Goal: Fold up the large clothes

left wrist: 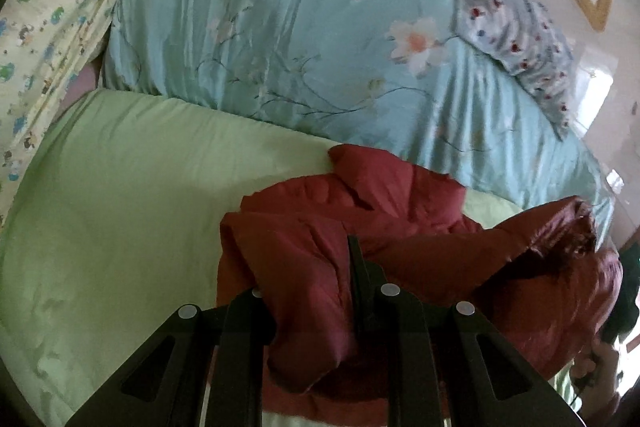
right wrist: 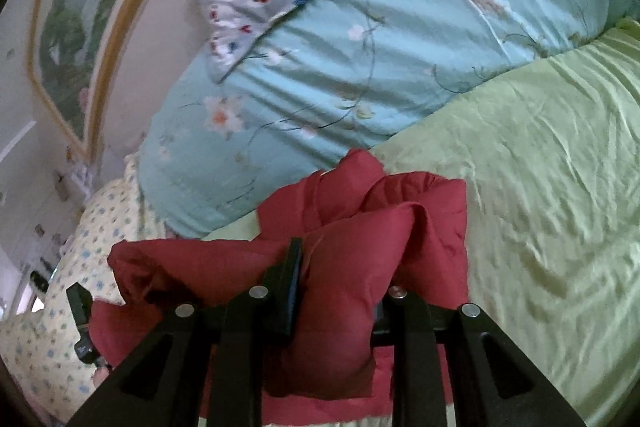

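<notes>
A dark red padded jacket lies bunched on the light green bed sheet. My left gripper is shut on a fold of the jacket, which bulges between the fingers and hides the left one. My right gripper is shut on another thick fold of the same red jacket, with red fabric filling the gap between the fingers. In the right wrist view the other gripper's black tip shows at the lower left by the jacket's edge.
A folded light blue floral quilt lies across the back of the bed. A grey flowered pillow sits on it. A yellow patterned cover lies at the left. A framed picture hangs on the wall.
</notes>
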### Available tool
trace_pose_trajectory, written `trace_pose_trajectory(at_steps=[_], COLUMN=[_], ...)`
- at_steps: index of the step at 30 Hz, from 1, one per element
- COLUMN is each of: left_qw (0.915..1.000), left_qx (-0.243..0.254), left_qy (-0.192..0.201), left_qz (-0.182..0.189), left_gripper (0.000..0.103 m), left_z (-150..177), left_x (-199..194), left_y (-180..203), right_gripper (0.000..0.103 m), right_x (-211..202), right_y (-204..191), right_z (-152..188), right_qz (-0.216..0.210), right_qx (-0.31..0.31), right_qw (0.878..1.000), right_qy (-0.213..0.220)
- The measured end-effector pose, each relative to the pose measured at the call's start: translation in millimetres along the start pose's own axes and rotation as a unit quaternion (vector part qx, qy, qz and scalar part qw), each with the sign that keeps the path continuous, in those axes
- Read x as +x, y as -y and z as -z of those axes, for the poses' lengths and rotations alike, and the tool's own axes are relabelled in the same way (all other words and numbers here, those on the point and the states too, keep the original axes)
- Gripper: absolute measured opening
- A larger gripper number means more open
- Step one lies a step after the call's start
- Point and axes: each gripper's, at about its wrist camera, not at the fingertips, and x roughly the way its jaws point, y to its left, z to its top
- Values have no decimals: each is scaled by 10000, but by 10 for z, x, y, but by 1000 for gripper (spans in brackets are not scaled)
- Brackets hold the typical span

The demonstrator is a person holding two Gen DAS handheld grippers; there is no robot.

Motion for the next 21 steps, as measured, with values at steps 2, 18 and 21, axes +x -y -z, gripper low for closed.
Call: trace_pose_trajectory(at_steps=[2, 18, 21], left_qw=[10000, 9981, 9978], left_qx=[-51, -450, -390], left_qy=[-52, -361, -419], left_qz=[-45, -216, -345], left_gripper=[20, 24, 24], left_z=[-66, -560, -604], left_x=[183, 1601, 1867], left_y=[-13, -133, -143], right_gripper=[24, 24, 24], right_x=[118, 948, 1138], right_y=[73, 444, 534], right_z=[-40, -268, -293], right_qz=[79, 643, 755], right_qx=[55, 416, 497], right_qw=[10000, 9971, 9959], right_qy=[-20, 19, 57])
